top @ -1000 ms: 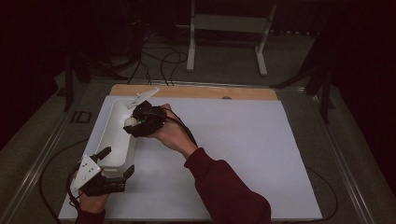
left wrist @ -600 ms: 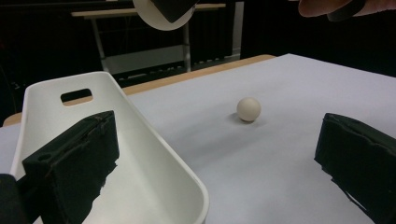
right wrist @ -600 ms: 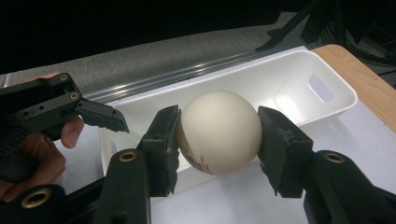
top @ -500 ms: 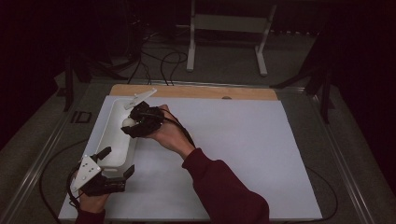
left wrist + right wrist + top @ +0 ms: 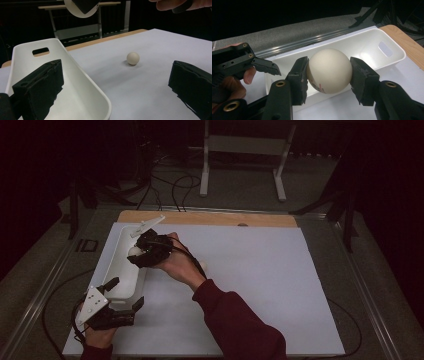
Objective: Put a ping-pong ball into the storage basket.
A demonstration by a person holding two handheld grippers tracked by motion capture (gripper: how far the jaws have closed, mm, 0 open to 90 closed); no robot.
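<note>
Nothing much has moved since the earlier frames: the right gripper (image 5: 329, 72) stays clamped on a white ball (image 5: 329, 70) over the long white tray (image 5: 120, 265) near the counter's (image 5: 260, 290) left edge. The left gripper (image 5: 122, 295) stands wide around the tray's near end, apparently not touching. From above the hand hides most of the ball; a second ball (image 5: 133, 58) lies on the counter.

high view: fixed above the near table edge, facing forward and down; far off
left gripper view: low, close, along the table (image 5: 150, 82)
right gripper view: very close, down into white tray (image 5: 367, 41)
shared: white tray (image 5: 120, 265); table (image 5: 260, 285)
</note>
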